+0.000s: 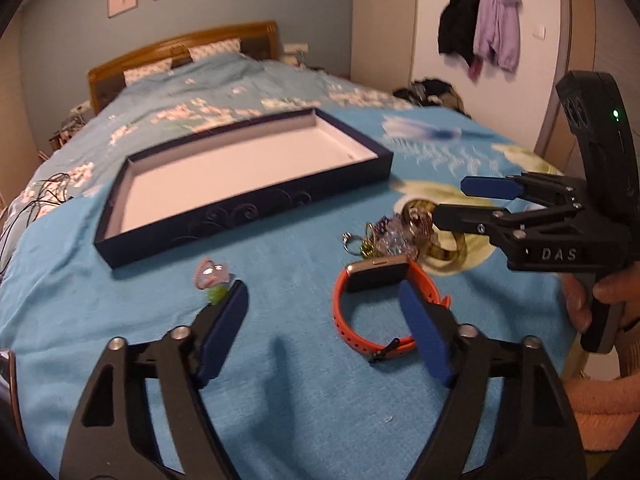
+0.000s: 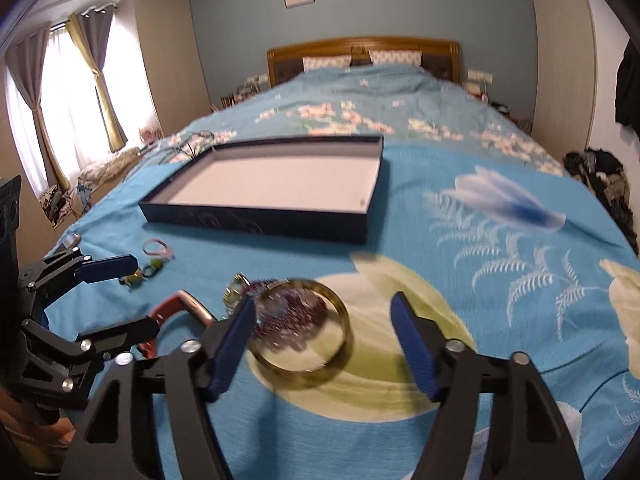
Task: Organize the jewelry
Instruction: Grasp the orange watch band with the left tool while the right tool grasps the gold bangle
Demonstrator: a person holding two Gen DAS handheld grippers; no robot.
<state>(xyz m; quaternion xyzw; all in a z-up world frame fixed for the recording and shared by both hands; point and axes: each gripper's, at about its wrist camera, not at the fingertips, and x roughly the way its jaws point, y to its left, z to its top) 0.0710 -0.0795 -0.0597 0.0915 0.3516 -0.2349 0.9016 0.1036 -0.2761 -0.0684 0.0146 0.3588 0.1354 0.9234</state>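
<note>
Box (image 1: pixel 256 168) sat empty, watch (image 1: pixel 376 280), bangle (image 2: pixel 304 328) and trinkets unsorted on bed; left gripper (image 1: pixel 324 320) and right gripper (image 2: pixel 324 336) gaped, gripping nothing.

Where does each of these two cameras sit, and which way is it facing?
Left wrist: on the left gripper, looking along its open fingers across the bed at the orange watch; a hand shows holding the right gripper.
Right wrist: on the right gripper, facing the headboard over the bangle; the left gripper shows.
Shared: the navy box, watch and bangle.
</note>
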